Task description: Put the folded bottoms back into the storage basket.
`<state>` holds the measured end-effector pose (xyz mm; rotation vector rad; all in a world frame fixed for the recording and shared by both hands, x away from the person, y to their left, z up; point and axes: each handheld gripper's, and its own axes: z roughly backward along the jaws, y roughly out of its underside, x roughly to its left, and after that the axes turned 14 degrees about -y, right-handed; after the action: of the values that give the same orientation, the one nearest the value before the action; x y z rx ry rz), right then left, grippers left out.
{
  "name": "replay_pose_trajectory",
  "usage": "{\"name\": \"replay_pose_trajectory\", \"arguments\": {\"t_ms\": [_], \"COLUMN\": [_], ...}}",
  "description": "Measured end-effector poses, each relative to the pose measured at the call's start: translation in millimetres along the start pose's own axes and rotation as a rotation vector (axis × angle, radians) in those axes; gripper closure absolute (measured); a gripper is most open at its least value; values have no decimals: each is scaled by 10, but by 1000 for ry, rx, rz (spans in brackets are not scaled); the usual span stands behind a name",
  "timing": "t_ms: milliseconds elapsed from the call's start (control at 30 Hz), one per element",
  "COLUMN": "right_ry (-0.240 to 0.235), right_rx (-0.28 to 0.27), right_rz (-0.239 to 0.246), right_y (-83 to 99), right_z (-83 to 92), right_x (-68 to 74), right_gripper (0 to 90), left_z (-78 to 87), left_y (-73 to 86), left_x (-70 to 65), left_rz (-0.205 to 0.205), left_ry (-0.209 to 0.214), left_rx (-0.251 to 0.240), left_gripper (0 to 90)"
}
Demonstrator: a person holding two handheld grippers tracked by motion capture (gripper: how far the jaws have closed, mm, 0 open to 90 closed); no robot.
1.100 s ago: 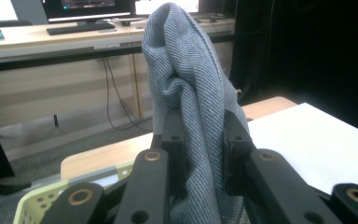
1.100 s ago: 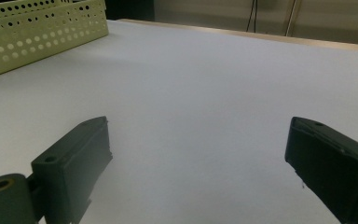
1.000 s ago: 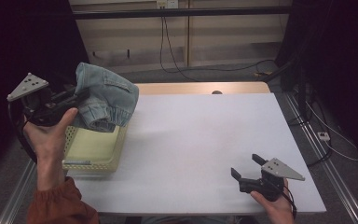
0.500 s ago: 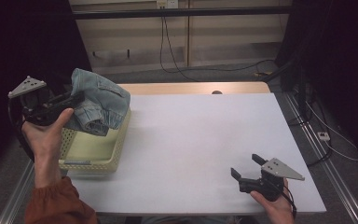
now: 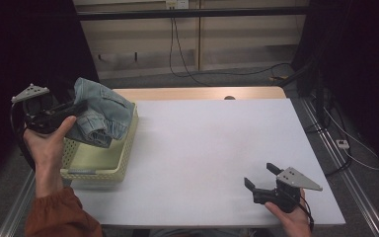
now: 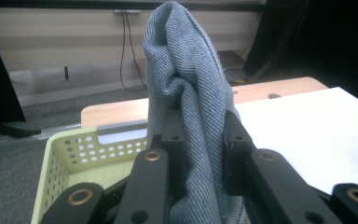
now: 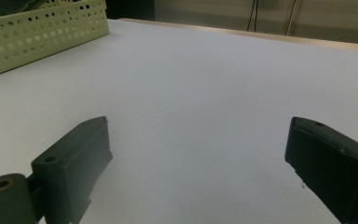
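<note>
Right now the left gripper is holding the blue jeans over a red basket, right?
Not quite: the basket is pale yellow, not red, as the high view shows. The left gripper does hold the blue jeans over it.

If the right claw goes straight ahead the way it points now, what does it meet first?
Probably the yellow basket. The right claw stands open, low over the white table, aimed at the basket's side; the table between looks free, though depth is hard to judge.

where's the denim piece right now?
In the high view the folded denim is at the table's left, clamped in the left gripper and hanging over the far end of the yellow basket. The left gripper view shows it bunched between the fingers.
</note>
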<state>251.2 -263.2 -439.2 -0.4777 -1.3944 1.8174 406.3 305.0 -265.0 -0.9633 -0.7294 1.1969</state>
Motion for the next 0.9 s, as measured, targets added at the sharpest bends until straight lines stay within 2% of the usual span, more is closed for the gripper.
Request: {"name": "replay_pose_trajectory", "arguments": {"t_ms": [300,600,900], "right_ry": [-1,-2,-1], "right_rx": [0,2,1], "right_rz": [1,2,1], "right_y": [1,1,0], "right_z": [-1,-2,-1], "right_x": [0,1,0], "right_gripper": [68,68,69], "left_z": [-66,-177,-268], "left_y": [55,115,173], "left_x": [85,129,177], "left_rz": [14,10,4], "left_ry": [-16,-41,-42], "left_rx": [35,85,142], "left_gripper": [757,757,757]}}
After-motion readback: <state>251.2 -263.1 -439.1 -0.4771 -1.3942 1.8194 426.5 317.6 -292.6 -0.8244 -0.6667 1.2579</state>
